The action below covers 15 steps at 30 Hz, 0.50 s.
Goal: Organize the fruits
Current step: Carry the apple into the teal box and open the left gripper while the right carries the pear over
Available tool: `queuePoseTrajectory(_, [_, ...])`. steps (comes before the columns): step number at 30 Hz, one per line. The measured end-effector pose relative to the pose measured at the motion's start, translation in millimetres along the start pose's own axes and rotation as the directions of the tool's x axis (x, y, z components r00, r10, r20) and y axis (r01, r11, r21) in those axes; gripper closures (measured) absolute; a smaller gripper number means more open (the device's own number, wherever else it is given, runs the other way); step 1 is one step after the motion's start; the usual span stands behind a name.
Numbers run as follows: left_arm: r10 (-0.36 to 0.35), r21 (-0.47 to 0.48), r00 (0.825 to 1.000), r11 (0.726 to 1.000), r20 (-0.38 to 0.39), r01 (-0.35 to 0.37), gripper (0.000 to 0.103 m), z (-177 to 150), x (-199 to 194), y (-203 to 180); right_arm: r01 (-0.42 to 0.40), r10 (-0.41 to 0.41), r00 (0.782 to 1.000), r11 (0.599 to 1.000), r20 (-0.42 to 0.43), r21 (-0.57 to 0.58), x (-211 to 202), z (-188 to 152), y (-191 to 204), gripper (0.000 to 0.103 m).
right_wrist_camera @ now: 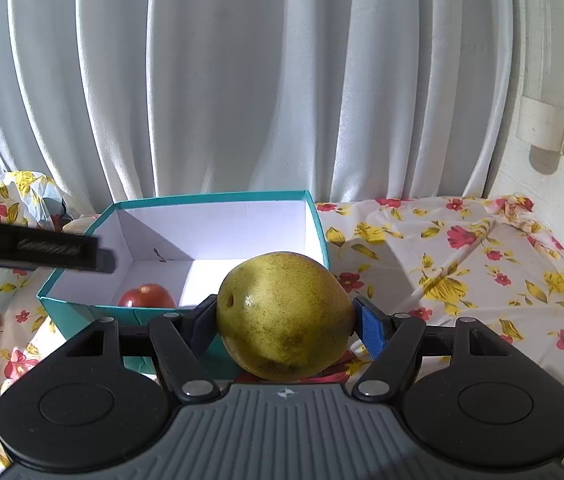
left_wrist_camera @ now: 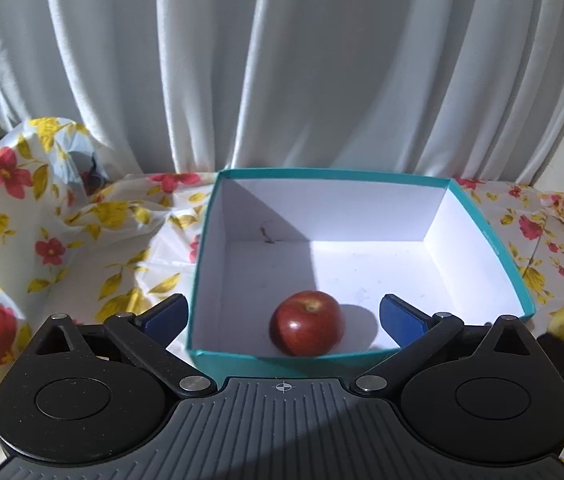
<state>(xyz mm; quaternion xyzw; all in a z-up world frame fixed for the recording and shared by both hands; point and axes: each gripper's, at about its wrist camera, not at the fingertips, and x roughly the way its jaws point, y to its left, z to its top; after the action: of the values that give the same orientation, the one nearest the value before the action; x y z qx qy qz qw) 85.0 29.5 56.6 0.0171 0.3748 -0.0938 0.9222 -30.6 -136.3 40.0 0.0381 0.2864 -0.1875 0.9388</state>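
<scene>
Left gripper [left_wrist_camera: 282, 314], jaws spread wide and empty, above the near wall of the teal box [left_wrist_camera: 494, 240]; the red apple [left_wrist_camera: 306, 323] lies inside, on the floor against that wall, at 6 o'clock of the box. Right gripper [right_wrist_camera: 286, 320] clamps the yellow-green pear [right_wrist_camera: 285, 316] between its blue pads [right_wrist_camera: 372, 330], outside the box at its 5 o'clock, over the floral cloth [right_wrist_camera: 462, 280]. Risks, as judged: the round, glossy pear may slip from the narrow pads; carried low it may strike the rim and shift the light box; released above the apple it may bruise both; the two grippers may collide
</scene>
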Motion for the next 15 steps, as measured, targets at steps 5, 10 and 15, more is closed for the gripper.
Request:
queuePoseTrajectory(5, [0.057, -0.018, 0.998, 0.998, -0.032, -0.058, 0.000, -15, -4, 14, -0.015, 0.015, 1.000, 1.000, 0.002, -0.022, 12, 8, 4, 0.032])
queuePoseTrajectory(10, [0.093, -0.040, 0.994, 0.995, -0.057, -0.095, 0.000, -23, -5, 27, -0.028, 0.029, 1.000, 0.999, 0.004, -0.042, 27, 16, 11, 0.032])
queuePoseTrajectory(15, [0.100, -0.046, 0.993, 0.994, -0.056, -0.102, 0.000, -26, -7, 33, -0.040, 0.040, 0.999, 0.997, -0.001, -0.059, 38, 20, 17, 0.032])
